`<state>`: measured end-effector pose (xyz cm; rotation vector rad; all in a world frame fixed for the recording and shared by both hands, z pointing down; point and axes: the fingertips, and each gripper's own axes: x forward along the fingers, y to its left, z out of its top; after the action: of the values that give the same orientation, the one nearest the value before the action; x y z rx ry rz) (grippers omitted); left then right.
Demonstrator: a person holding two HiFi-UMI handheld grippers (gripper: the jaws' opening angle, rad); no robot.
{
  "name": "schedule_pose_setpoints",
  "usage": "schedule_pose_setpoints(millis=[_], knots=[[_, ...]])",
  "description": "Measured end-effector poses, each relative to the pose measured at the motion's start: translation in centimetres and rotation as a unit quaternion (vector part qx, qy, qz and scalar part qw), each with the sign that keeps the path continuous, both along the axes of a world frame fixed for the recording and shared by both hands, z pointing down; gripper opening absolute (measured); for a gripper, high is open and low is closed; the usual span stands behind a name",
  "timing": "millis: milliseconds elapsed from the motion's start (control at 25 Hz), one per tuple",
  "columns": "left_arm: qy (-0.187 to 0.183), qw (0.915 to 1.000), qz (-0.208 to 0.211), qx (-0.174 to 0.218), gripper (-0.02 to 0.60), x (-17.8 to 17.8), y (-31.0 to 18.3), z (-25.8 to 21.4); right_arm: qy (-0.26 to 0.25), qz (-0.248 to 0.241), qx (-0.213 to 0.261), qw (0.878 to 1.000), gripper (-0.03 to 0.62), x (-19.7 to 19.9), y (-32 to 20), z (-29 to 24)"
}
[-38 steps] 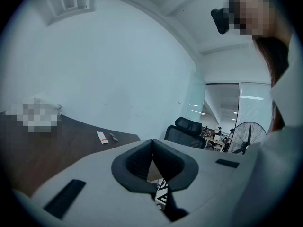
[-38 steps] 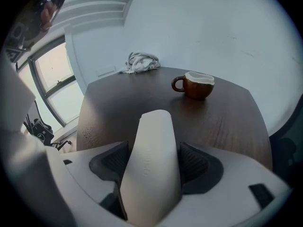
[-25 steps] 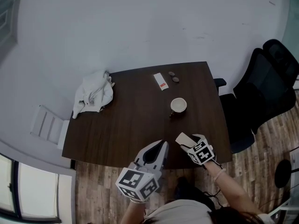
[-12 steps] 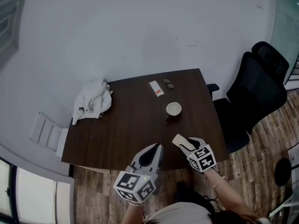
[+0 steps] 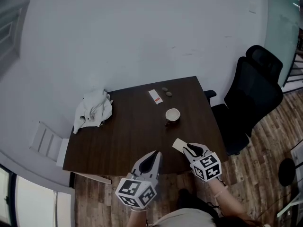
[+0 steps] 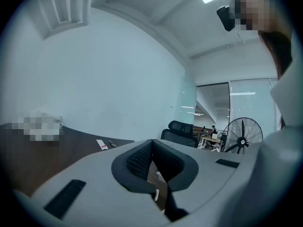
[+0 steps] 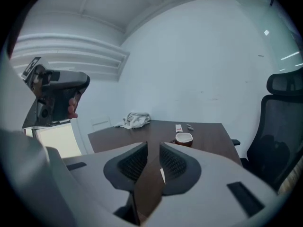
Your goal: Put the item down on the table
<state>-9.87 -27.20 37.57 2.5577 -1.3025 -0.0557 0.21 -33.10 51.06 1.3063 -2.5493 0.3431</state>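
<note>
Over the last second the right gripper (image 5: 186, 148) has stayed at the near edge of the bench (image 5: 128, 131), and its jaws are closing: the pads now pinch the item (image 5: 178, 144), which fills the narrow gap between them. It stays held above the edge, at about 6 o'clock from the cup (image 5: 172, 114), so by my reading the set-down has not begun. The left gripper (image 5: 154, 156) sits closed and empty at 9 o'clock from the right one.

The item is a thin, stiff, flat slab, pale tan from above and brown edge-on. The bench is dark, matt wood grain. The cup is round and glazed, with a pale inside. A crumpled white cloth (image 5: 93, 109) lies at its 9 o'clock.
</note>
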Motion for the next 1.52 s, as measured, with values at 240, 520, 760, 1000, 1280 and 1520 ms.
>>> schedule_pose_setpoints(millis=[240, 520, 760, 1000, 1280, 1520], knots=[[-0.001, 1.0, 0.001, 0.008, 0.018, -0.5, 2.0, -0.7, -0.01, 0.01, 0.041, 0.999, 0.056, -0.2, 2.9, -3.1], [0.0, 0.9999, 0.0, 0.015, 0.018, -1.4, 4.3, -1.4, -0.01, 0.016, 0.065, 0.998, 0.009, -0.7, 6.0, -5.9], [0.005, 0.9998, -0.001, 0.02, 0.018, -1.9, 5.9, -1.9, -0.035, 0.027, 0.08, 0.996, 0.009, -0.5, 8.4, -8.0], [-0.003, 0.9997, 0.003, 0.023, 0.018, -2.1, 7.4, -2.2, -0.045, 0.033, 0.087, 0.995, 0.008, 0.0, 10.8, -9.7], [-0.012, 0.9996, -0.001, 0.027, 0.018, -2.1, 8.8, -2.3, -0.051, 0.043, 0.098, 0.993, 0.008, 1.2, 13.0, -11.1], [-0.014, 0.9995, 0.004, 0.028, 0.018, -1.4, 10.3, -2.1, -0.051, 0.041, 0.104, 0.992, 0.008, 1.8, 14.4, -11.6]])
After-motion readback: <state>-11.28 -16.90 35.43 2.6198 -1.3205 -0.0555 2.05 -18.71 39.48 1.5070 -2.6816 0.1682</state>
